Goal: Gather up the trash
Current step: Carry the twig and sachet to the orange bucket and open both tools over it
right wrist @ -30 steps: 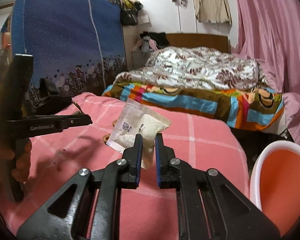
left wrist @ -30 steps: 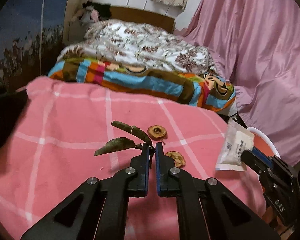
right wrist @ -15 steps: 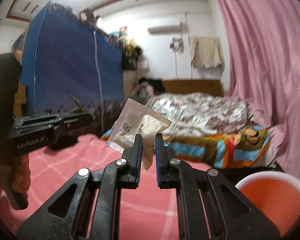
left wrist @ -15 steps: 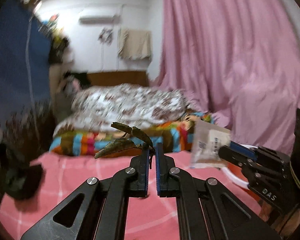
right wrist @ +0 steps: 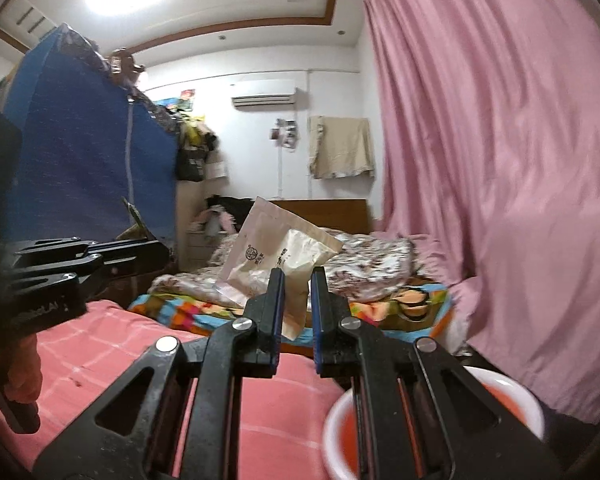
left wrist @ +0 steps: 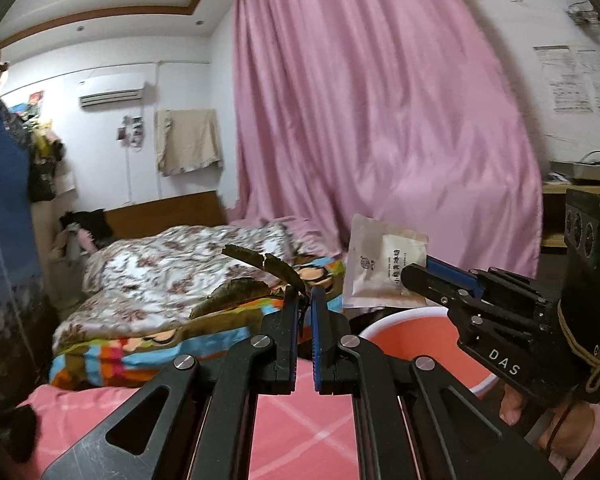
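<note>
The right gripper's (right wrist: 296, 280) arms hide part of the orange bin (right wrist: 512, 396), whose rim blurs at the frame's lower edge. Print on the paper sachet (right wrist: 268, 256) is unreadable. The dried leaves' (left wrist: 260, 276) stem vanishes between the left gripper's (left wrist: 305, 300) fingers.

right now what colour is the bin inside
Orange-red inside with a white rim, bin; clearest in the left wrist view.

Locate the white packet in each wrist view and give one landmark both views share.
Left wrist view: the white packet is right of centre, pinched by the right tool coming in from the right, above the orange bucket.
Right wrist view: the packet is at centre, clamped in that tool's tips.
Shared landmark: the beige towel on the far wall.
</note>
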Available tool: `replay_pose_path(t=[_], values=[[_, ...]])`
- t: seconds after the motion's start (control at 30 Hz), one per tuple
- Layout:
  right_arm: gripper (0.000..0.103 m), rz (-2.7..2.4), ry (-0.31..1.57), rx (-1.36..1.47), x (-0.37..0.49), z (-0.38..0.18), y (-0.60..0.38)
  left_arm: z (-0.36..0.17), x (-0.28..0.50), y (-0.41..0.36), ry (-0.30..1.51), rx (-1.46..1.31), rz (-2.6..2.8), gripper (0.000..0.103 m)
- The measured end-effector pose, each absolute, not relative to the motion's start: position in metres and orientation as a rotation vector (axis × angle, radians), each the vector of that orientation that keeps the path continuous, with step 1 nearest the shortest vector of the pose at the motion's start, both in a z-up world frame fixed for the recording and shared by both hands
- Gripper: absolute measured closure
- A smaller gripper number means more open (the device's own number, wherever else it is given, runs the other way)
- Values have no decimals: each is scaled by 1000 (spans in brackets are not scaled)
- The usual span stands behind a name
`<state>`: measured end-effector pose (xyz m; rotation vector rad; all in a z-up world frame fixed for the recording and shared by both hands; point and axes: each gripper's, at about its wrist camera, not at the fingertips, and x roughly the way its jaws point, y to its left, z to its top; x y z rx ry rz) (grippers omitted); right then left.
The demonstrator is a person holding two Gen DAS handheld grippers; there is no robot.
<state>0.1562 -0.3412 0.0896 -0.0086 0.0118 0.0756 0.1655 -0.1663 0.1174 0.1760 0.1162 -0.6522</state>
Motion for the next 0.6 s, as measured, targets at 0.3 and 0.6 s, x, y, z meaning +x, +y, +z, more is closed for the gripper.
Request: replay_pose_path(t=[0.3,0.6], values=[[83,-40,52,35,143,85,-383,107,173,-230,151,207,-770,99],[83,-145,165,75,148,70,-415,91,190,-281,273,195,-829,99]])
